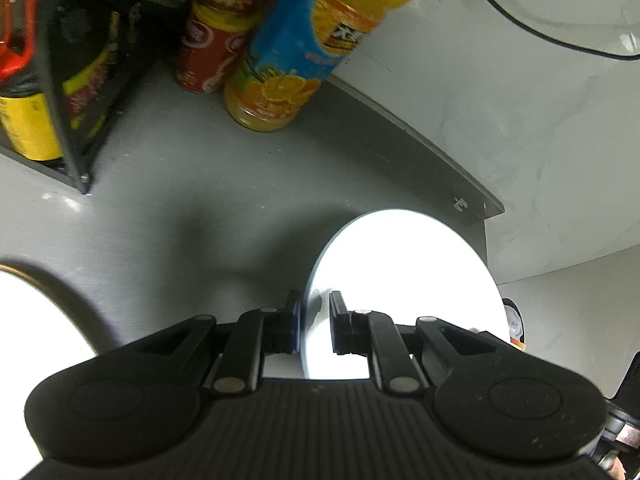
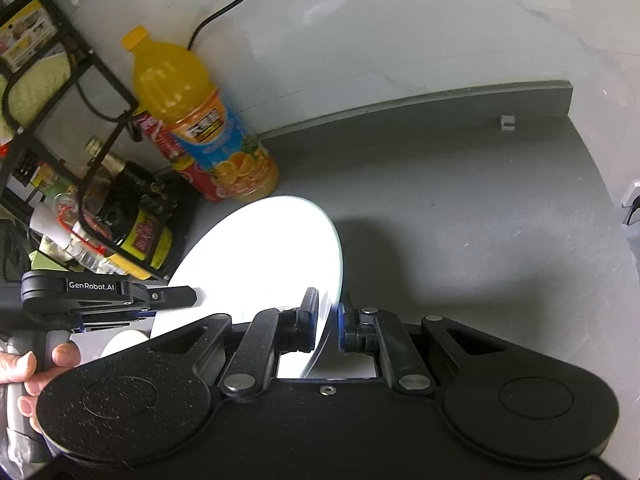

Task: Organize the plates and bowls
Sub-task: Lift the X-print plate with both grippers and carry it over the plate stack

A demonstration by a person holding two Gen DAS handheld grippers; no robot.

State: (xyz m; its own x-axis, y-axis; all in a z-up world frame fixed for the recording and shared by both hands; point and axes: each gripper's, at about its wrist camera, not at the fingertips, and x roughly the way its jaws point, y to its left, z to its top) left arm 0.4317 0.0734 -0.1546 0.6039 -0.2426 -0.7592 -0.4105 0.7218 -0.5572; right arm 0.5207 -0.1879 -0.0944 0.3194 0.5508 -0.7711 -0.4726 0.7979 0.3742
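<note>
A white plate point(image 1: 400, 280) is held on edge above the dark grey counter point(image 1: 192, 200). My left gripper point(image 1: 315, 320) is shut on its rim. In the right wrist view the same white plate point(image 2: 260, 260) is tilted, and my right gripper point(image 2: 328, 320) straddles its rim with a small gap at the pads; whether it grips is unclear. The left gripper point(image 2: 160, 300) shows at the plate's left side, a hand on its handle. Another white dish point(image 1: 36, 320) sits at the left edge of the left wrist view. A pale round object point(image 2: 124, 342) lies under the plate.
An orange juice bottle point(image 1: 304, 40) and a red bottle point(image 1: 216, 36) stand at the back by the wall. A black wire rack point(image 2: 80, 152) with bottles and jars stands on the left. A black cable point(image 1: 540, 24) runs along the white wall. The counter point(image 2: 480, 220) ends on the right.
</note>
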